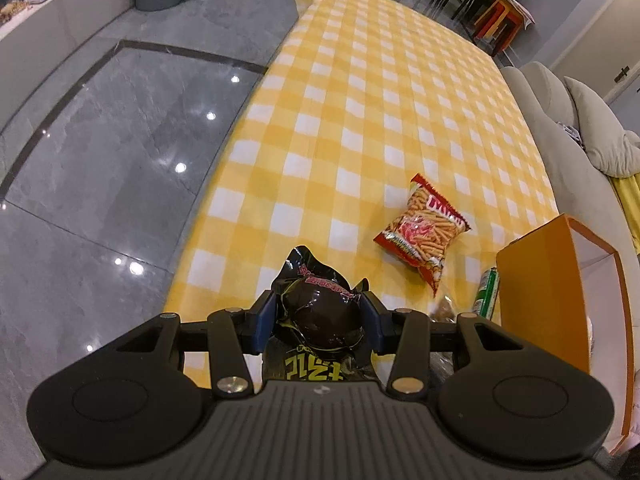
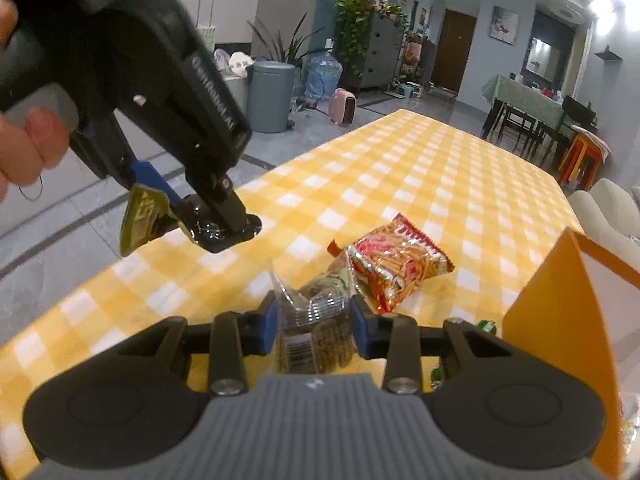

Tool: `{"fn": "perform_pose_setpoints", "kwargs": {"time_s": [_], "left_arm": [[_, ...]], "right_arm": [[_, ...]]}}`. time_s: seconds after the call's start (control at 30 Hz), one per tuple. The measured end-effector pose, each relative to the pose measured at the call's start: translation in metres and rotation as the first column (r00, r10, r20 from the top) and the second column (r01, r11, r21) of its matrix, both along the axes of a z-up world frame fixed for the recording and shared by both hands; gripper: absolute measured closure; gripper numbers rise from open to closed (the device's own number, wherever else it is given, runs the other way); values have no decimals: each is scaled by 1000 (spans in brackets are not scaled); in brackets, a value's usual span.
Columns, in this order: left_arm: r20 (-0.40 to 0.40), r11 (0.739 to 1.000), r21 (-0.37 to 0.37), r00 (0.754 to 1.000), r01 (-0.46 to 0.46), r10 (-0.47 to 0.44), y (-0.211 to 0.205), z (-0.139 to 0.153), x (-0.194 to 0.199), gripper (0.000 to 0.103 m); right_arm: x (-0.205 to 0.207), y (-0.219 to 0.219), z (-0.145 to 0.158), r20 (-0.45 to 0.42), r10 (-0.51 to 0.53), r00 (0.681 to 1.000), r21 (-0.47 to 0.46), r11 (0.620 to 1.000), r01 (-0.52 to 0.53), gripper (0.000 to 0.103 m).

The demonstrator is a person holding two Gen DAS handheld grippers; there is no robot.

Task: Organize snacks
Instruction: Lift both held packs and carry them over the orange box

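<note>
1. My left gripper (image 1: 320,312) is clamped on a black snack packet (image 1: 320,304); its blue pads press the glossy bulge from both sides, and in the right wrist view the packet hangs clear above the yellow checked tablecloth (image 2: 400,168).
2. My right gripper (image 2: 314,320) is squeezed on a clear bag of biscuits (image 2: 316,312), with the crinkled film pinched between the pads. Whether the bag has left the cloth I cannot tell, since the gripper body covers its underside.
3. I judge the step in hand to be the carry: both packets are gripped and need to go into the orange box (image 2: 560,320), which stands open just to my right at the near edge of the table.
4. The next move calls for swinging each packet over the box wall, high enough to clear its rim, and letting go only once it is above the white inside. The two grippers are near each other, so one should go first.
5. A red bag of stick snacks (image 1: 422,228) lies flat on the cloth near the box, untouched.
6. A green can or packet (image 1: 488,292) sits just beside the box wall; it is half hidden, so I cannot say which.
7. The box's floor is out of view, as is most of its contents.
</note>
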State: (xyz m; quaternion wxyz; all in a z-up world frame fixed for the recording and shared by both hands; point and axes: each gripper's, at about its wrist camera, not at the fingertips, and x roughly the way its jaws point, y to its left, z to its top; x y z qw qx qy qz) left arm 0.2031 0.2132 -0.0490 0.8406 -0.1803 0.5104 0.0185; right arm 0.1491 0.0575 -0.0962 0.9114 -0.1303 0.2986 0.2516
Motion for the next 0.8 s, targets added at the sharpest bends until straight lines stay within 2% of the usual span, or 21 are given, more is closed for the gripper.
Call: {"fn": "perform_pose_setpoints", "kwargs": {"time_s": [0.3, 0.43, 0.7, 0.8], "left_arm": [[41, 1000, 16, 999, 7, -8, -22, 39, -10, 51], [62, 999, 23, 998, 23, -25, -41, 60, -18, 51], [132, 991, -26, 983, 130, -125, -104, 96, -30, 51], [147, 980, -75, 974, 185, -172, -132, 99, -28, 51]], "right_arm": [[-10, -42, 55, -21, -24, 999, 151, 988, 27, 67], [-18, -64, 82, 6, -42, 999, 186, 982, 40, 67], [-35, -137, 131, 27, -91, 995, 247, 966, 81, 67], [-36, -169, 142, 20, -115, 993, 238, 965, 107, 67]]}}
